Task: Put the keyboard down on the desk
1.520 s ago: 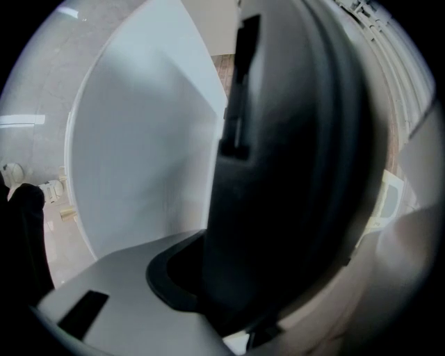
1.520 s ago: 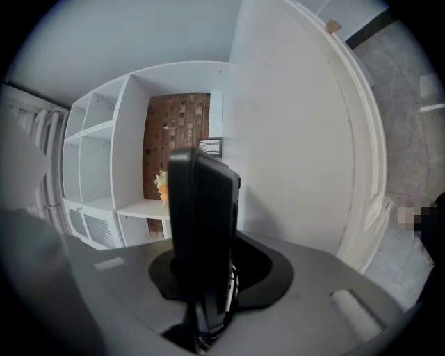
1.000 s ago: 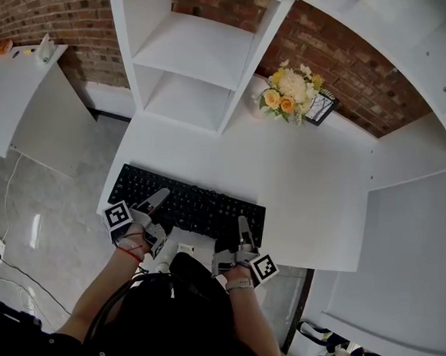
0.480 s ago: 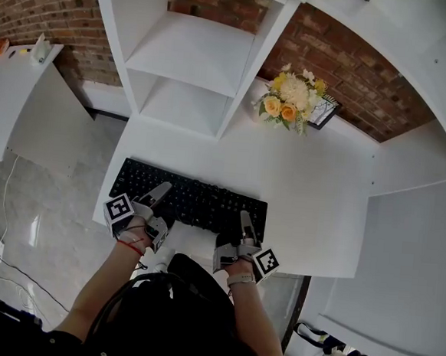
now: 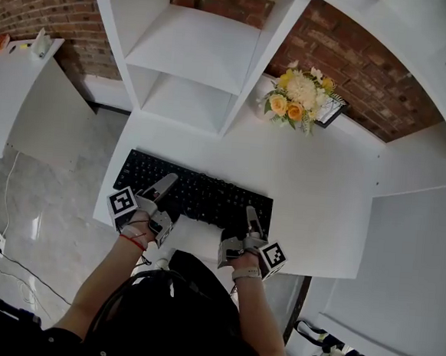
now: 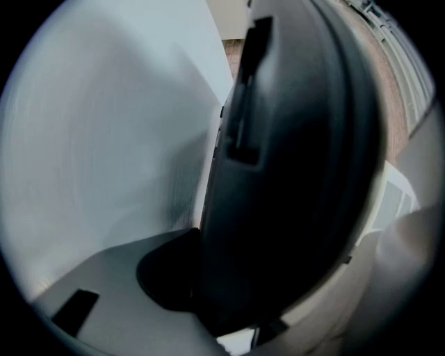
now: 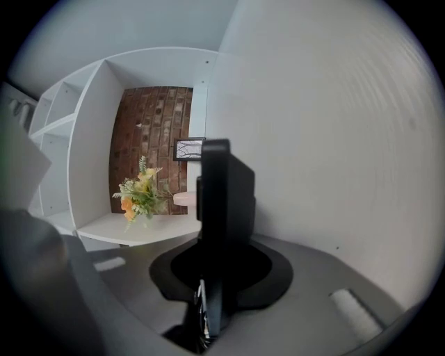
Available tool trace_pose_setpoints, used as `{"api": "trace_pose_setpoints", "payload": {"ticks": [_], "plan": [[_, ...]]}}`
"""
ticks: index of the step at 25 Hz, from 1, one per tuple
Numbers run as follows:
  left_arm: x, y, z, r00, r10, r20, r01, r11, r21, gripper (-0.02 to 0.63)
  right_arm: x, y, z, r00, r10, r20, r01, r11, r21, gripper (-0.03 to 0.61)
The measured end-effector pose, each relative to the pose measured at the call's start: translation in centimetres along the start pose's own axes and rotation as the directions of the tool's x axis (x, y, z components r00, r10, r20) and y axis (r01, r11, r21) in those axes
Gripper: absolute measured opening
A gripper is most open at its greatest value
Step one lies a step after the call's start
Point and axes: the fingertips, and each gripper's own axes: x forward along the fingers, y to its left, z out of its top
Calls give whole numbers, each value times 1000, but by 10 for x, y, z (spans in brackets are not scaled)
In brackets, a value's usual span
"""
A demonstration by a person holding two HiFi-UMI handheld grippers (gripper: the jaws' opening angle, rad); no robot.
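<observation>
Head view: keyboard flat on desk; gripper views — right gripper clamps its edge, left gripper just opening round it.

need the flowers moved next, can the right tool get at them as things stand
Likely not yet: the right tool is shut on the near edge of the keyboard. Once it lets go, the desk between it and the flowers looks bare, though they stand far back by the brick wall.
</observation>
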Motion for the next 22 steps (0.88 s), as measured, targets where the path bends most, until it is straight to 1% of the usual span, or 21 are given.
{"api": "trace_pose_setpoints", "payload": {"ticks": [4, 8, 11, 14, 16, 19, 20, 21, 22], "plan": [[-2, -9, -4, 996, -82, -26, 83, 996, 26, 201, 1, -4, 3, 1000, -21, 23, 21, 1000, 10, 72], [-10, -13, -12, 988, -131, -77, 135, 989, 52, 244, 1, 0, 2, 999, -41, 32, 40, 999, 18, 71], [-19, -12, -20, 980, -143, -142, 155, 985, 81, 268, 5, -4, 7, 999, -28, 33, 28, 1000, 14, 71], [-28, -10, -31, 965, -129, -229, 162, 978, 129, 282, 6, -2, 7, 998, -40, 48, 40, 999, 2, 72], [-35, -9, -44, 946, -122, -301, 175, 972, 157, 282, 6, -2, 7, 997, -49, 57, 48, 999, 3, 72], [-46, -6, -70, 899, -98, -427, 209, 953, 220, 282, 6, -3, 8, 996, -53, 69, 53, 999, 3, 74], [-49, -5, -80, 881, -78, -467, 220, 941, 258, 282, 6, -3, 8, 996, -55, 73, 55, 998, 2, 74], [-51, -4, -89, 865, -47, -499, 230, 921, 313, 282, 6, -3, 8, 996, -56, 75, 56, 998, 2, 74], [-53, -2, -96, 854, -3, -521, 237, 892, 384, 282, 6, -3, 8, 995, -58, 76, 58, 998, 2, 74]]}}
